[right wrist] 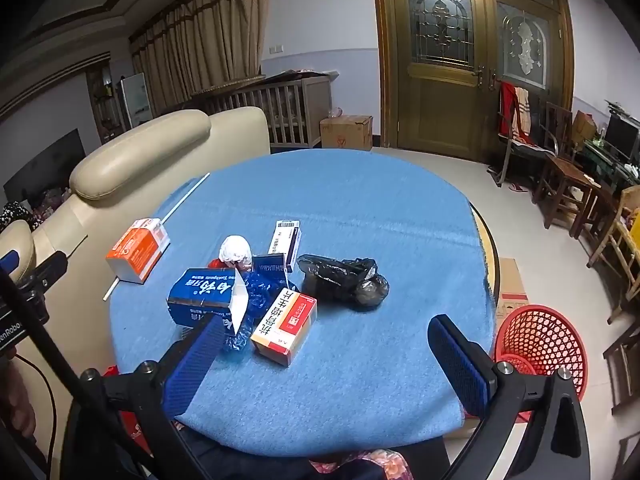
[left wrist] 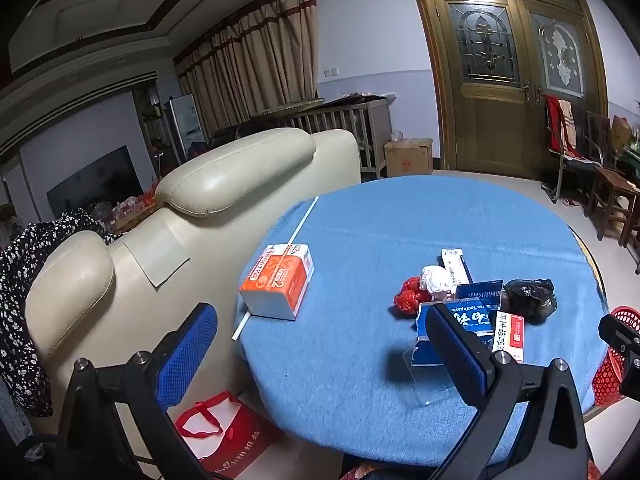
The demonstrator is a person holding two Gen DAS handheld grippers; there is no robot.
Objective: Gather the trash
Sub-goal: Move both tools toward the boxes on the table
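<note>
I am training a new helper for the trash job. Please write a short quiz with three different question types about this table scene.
1. True or false: the black bag already lies inside the red basket.
2. Multiple choice: the orange and white box rests on: A) a thin white stick, B) the black bag, C) the basket.
3. Fill in: both tools, the left tool and the right tool, are ____ and hold nothing.

Key:
1. False; it lies on the blue tablecloth.
2. A; the white stick passes under it.
3. open
</note>
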